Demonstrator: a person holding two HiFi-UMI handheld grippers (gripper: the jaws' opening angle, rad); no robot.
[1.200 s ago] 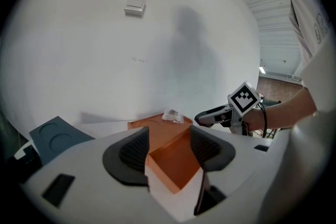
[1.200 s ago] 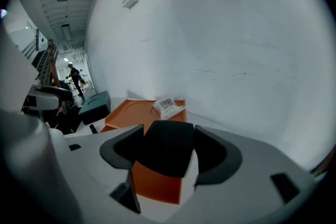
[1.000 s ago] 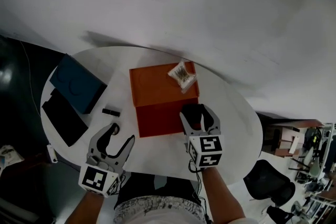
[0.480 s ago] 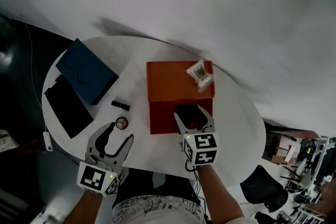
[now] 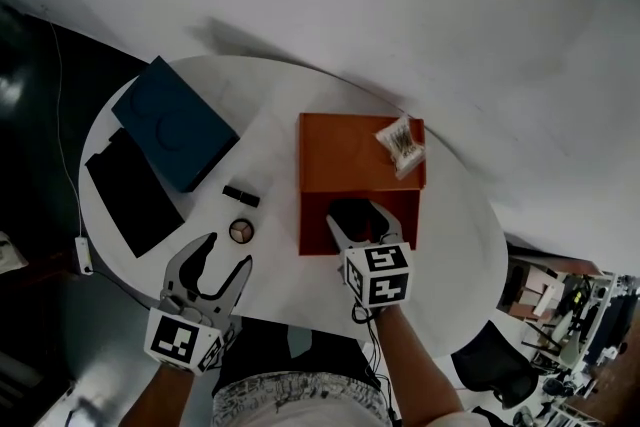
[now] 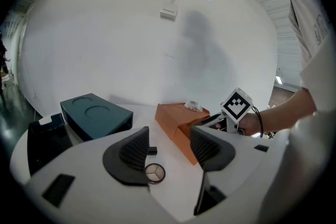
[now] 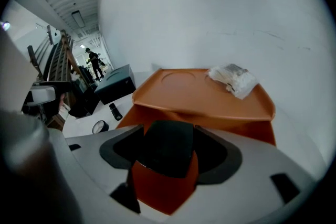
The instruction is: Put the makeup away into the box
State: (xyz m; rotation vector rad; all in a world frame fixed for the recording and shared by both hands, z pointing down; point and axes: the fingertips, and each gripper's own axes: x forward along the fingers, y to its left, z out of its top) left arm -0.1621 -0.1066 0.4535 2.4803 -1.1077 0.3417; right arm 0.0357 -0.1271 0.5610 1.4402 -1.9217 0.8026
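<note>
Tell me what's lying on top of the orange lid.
A small crinkled clear packet lies on the orange lid, near its far right corner. What the lid covers underneath cannot be seen.

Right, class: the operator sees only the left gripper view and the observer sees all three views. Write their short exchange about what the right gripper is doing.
Operator: I only see the right gripper's marker cube. Is it holding anything?
Observer: Yes. In its own view, the right gripper has its jaws shut on a black compact.
Operator: Where is it relative to the orange box?
Observer: The head view shows it over the open part of the orange box, on the person's side of the lid.
Operator: And that pale speck on the lid?
Observer: A crumpled clear packet.
</note>
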